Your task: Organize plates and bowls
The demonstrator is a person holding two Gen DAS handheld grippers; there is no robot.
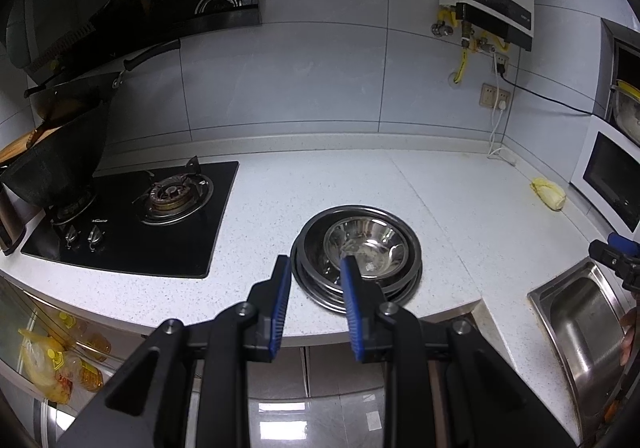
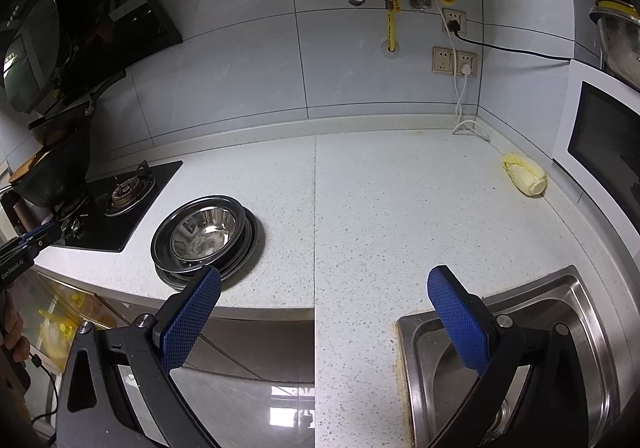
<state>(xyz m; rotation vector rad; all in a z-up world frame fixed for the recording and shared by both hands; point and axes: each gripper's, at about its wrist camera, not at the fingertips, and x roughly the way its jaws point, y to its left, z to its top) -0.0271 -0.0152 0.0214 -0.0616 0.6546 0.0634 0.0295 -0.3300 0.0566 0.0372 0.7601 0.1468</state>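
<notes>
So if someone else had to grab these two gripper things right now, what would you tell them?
Left gripper: jaws partly open, nothing held, hovering by the near rim of the stack.
Right gripper: wide open, empty, above the counter edge beside the sink.
Steel bowl sits nested on the stacked steel plates on the counter, next to the hob.
Done: dishes appear gathered into one stack.
Left: possibly nothing; no other dishes visible on the counter.

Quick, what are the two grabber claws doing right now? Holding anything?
Left gripper: jaws partly open, empty, near the stack of steel dishes.
Right gripper: wide open, empty, above the counter edge.
</notes>
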